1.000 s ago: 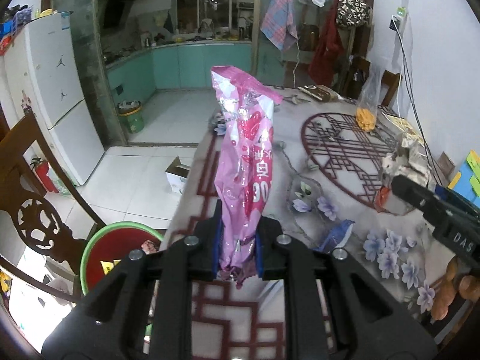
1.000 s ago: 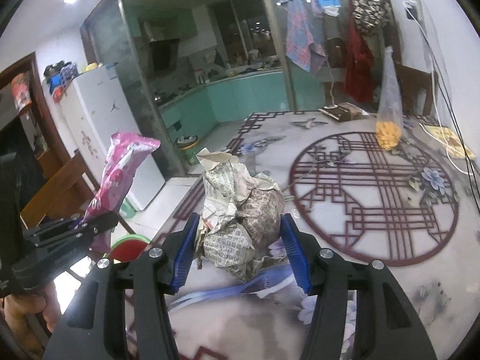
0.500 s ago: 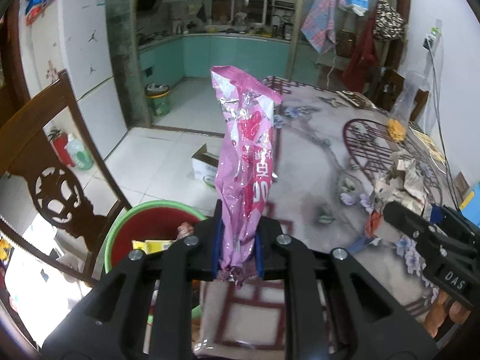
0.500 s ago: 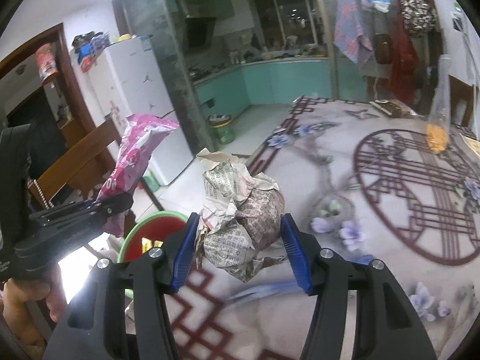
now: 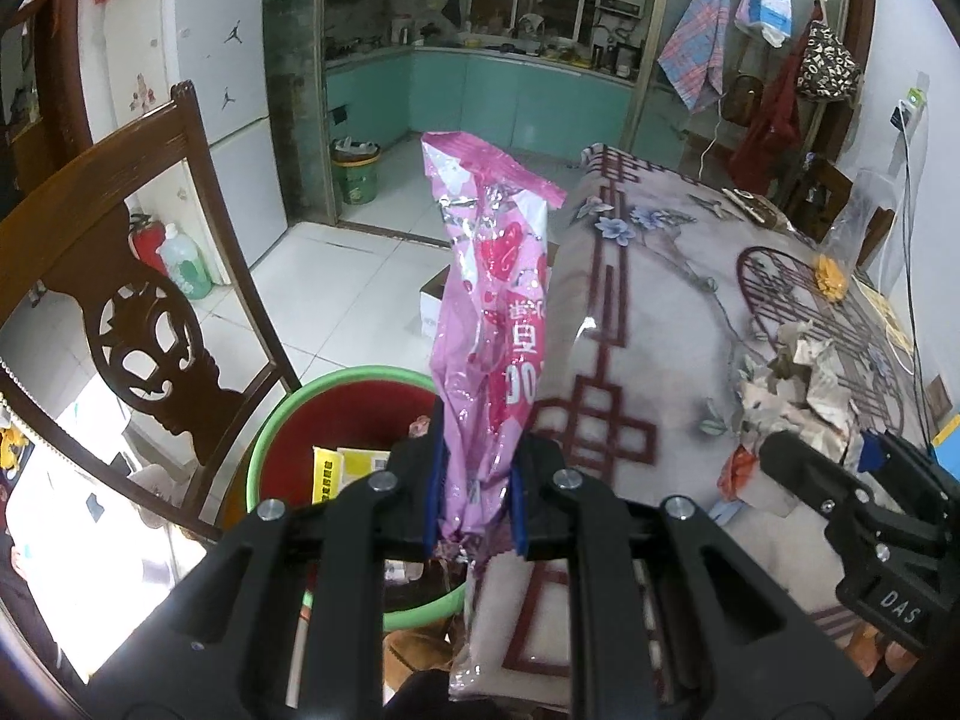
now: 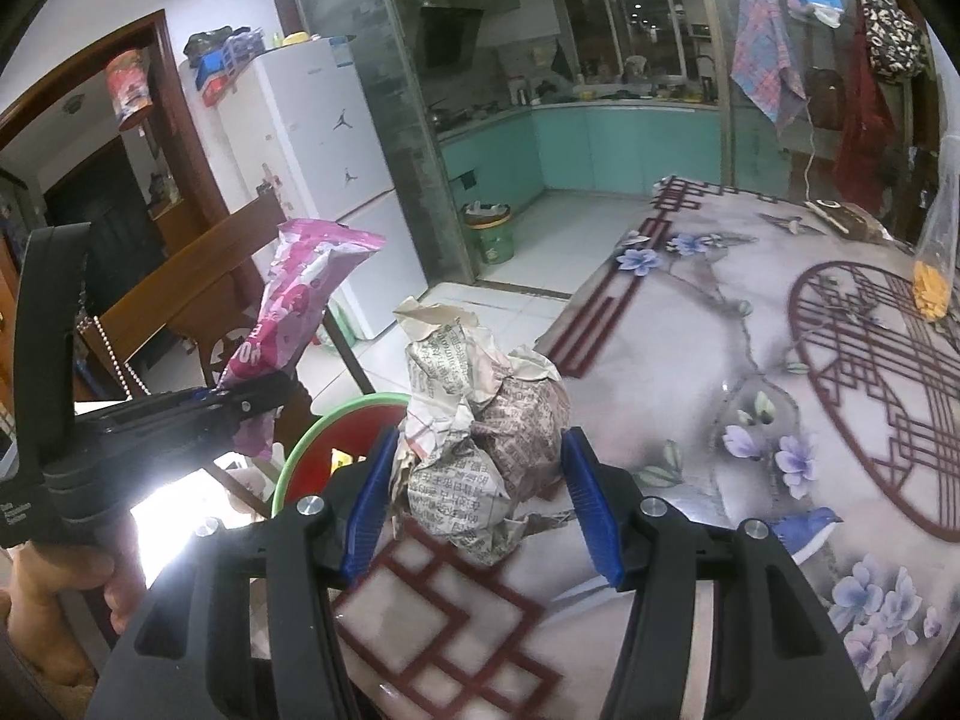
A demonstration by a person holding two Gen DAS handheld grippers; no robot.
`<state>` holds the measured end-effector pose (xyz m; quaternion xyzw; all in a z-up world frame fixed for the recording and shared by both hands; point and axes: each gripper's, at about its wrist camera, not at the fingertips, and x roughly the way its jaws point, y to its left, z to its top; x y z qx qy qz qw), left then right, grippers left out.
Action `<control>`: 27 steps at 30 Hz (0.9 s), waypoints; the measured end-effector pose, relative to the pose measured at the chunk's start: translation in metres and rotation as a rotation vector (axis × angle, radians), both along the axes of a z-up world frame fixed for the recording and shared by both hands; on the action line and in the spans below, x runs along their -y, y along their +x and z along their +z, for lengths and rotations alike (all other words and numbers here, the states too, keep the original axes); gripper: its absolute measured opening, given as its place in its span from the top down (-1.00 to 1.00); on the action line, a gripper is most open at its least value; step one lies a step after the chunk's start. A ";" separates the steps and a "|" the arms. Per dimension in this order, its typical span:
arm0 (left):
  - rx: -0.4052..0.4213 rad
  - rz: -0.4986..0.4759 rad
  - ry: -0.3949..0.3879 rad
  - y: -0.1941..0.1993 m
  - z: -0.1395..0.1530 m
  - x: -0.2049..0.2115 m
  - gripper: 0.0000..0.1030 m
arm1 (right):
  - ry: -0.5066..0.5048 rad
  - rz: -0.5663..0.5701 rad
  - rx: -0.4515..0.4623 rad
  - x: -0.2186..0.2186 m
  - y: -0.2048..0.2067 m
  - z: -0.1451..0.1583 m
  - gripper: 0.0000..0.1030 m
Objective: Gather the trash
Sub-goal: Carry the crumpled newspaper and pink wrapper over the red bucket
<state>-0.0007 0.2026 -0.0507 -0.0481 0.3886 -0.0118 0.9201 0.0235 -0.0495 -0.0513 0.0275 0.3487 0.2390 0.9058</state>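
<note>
Dim, cool indoor light fills both fisheye views, edges bending into black corners. White glare burns out the lower left; the patterned floral tablecloth point(image 6: 690, 324) smears nearby.

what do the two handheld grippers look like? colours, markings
Both the left gripper and the right gripper are matte black plastic with silver screw heads and blue ribbed pads lining the jaws. The right gripper's body carries white "DAS" lettering.

White fridge point(image 5: 180, 90), carved wooden chair point(image 5: 132, 276), floral tablecloth point(image 6: 720, 360)

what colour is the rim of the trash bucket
Green rim, red inside; clearest in the left wrist view.
</note>
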 end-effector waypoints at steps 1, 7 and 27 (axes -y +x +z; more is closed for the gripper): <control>-0.003 0.002 0.000 0.000 -0.001 -0.001 0.68 | -0.002 0.004 -0.002 -0.002 0.000 -0.001 -0.05; -0.022 0.013 0.005 0.001 -0.007 -0.008 0.68 | -0.001 0.017 -0.017 -0.007 0.003 -0.007 -0.05; -0.112 0.131 -0.009 0.000 -0.036 -0.053 0.67 | 0.059 0.077 -0.083 -0.047 0.035 -0.017 -0.07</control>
